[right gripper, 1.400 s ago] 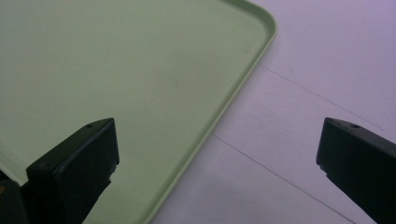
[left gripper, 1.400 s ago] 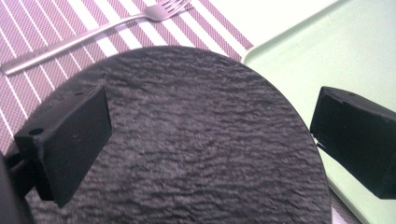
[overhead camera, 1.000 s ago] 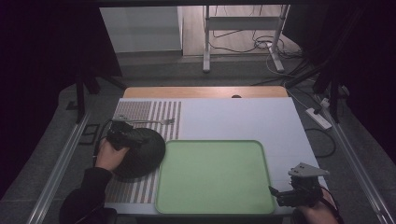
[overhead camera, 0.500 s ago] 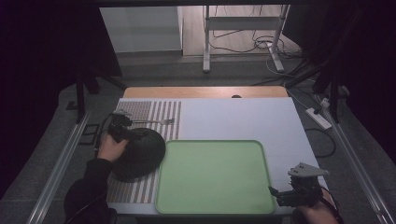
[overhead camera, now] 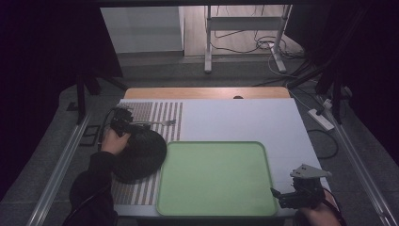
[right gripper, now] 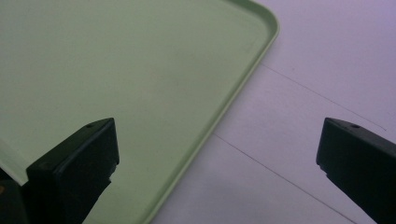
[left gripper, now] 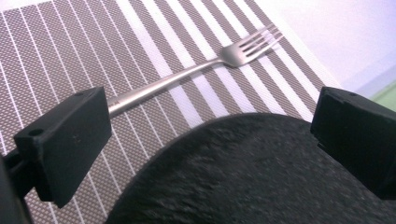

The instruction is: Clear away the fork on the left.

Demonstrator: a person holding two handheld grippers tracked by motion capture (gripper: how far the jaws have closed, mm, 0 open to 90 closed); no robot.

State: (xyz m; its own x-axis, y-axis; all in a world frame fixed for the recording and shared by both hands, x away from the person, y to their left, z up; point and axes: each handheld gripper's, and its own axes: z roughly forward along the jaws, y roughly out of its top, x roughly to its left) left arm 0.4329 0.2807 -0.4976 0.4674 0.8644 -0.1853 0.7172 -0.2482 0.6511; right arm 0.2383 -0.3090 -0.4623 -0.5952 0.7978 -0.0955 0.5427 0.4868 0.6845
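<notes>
A black round plate (overhead camera: 139, 153) lies on a striped placemat (overhead camera: 155, 115) at the table's left, and a steel fork (overhead camera: 157, 123) lies just beyond it. My left gripper (overhead camera: 123, 123) hovers over the plate's far left edge, beside the fork's handle. In the left gripper view its jaws stand wide open over the plate (left gripper: 261, 177), with the fork (left gripper: 196, 70) ahead. An empty green tray (overhead camera: 214, 176) sits in the near middle. My right gripper (overhead camera: 284, 195) is open at the tray's near right corner, its jaws straddling the tray rim (right gripper: 233, 102).
The white tabletop (overhead camera: 235, 117) stretches behind and to the right of the tray. A wooden strip (overhead camera: 207, 92) runs along the far edge. Metal rails flank the table. Cables and a power strip (overhead camera: 321, 118) lie on the floor.
My left hand and gripper have moved away from me, from over the plate's left part to its far edge near the fork. The right gripper has stayed still.
</notes>
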